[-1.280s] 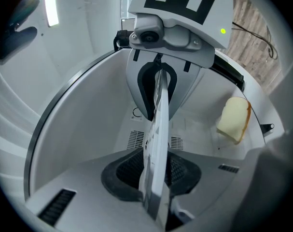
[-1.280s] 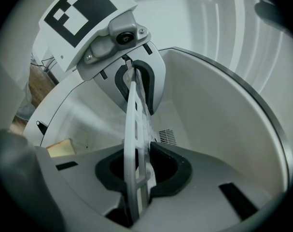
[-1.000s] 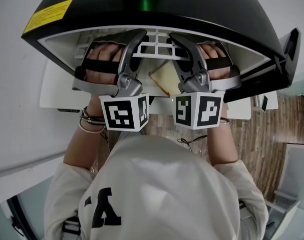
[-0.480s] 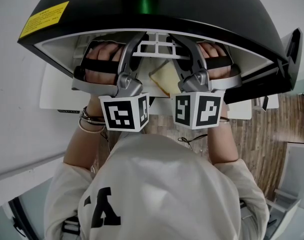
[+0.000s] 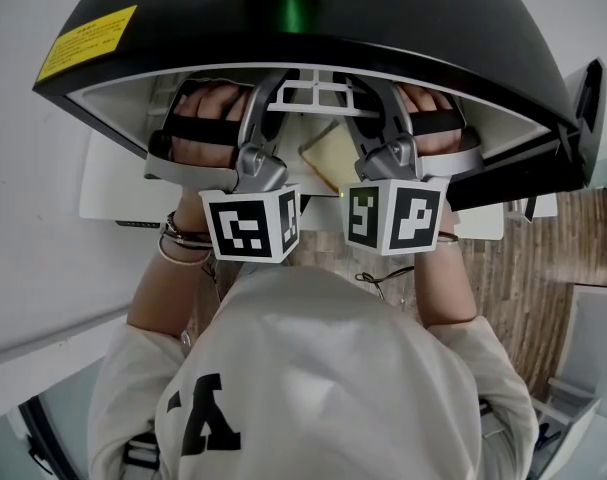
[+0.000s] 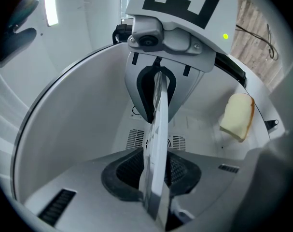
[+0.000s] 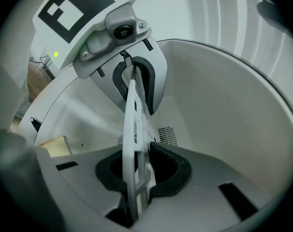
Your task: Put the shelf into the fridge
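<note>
Two things occupy the fridge [image 5: 403, 18]: a bread slice [image 5: 329, 158] and the shelf [image 5: 313, 96].

Fridge [image 5: 383, 18] top hiding the shelf [image 5: 305, 96] at its far end, yellow label [image 5: 86, 40] print too small to read

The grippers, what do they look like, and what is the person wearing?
The left gripper and right gripper are silver-grey with dark pads, black hand straps and a white cube of black square markers. The person wears a cream top with black print, and bracelets on the left wrist.
</note>
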`<state>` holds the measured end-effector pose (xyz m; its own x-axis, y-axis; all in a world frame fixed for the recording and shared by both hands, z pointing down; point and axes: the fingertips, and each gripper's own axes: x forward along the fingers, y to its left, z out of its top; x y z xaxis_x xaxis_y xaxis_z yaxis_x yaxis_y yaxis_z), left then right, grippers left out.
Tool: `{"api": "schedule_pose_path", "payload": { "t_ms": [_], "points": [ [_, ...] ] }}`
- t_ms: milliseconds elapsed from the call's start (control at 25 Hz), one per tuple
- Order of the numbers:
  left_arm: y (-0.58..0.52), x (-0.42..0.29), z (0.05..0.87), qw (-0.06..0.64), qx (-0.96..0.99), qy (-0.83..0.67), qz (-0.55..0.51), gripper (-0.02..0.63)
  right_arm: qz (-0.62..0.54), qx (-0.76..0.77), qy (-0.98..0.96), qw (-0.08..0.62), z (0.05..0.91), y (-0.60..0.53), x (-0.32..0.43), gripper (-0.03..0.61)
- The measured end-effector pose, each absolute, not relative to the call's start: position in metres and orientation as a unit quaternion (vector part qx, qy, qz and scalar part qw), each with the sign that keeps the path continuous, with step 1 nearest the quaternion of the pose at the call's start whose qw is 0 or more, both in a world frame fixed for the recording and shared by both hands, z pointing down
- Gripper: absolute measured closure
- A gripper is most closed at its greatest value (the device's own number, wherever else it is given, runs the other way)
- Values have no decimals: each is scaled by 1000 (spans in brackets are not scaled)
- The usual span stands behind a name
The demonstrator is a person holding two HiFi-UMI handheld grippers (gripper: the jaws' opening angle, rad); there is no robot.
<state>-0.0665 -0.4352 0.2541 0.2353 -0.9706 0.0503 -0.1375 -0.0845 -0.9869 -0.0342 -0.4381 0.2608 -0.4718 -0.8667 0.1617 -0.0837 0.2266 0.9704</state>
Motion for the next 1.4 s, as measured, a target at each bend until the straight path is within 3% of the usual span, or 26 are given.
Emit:
{"api": "schedule_pose_path", "payload": {
  "t_ms": [960, 1160, 1400],
  "points": [
    [-431, -64, 255, 503, -624, 446, -398, 530, -523, 356, -680, 370, 260, -441, -36, 499],
    [-417, -63, 253, 504, -633, 448, -380, 525, -516, 352, -703, 340, 254, -430, -37, 440],
    [-410, -68, 252, 498, -626, 462, -383, 506, -510, 349, -718, 320, 253, -416, -36, 420]
  ]
}}
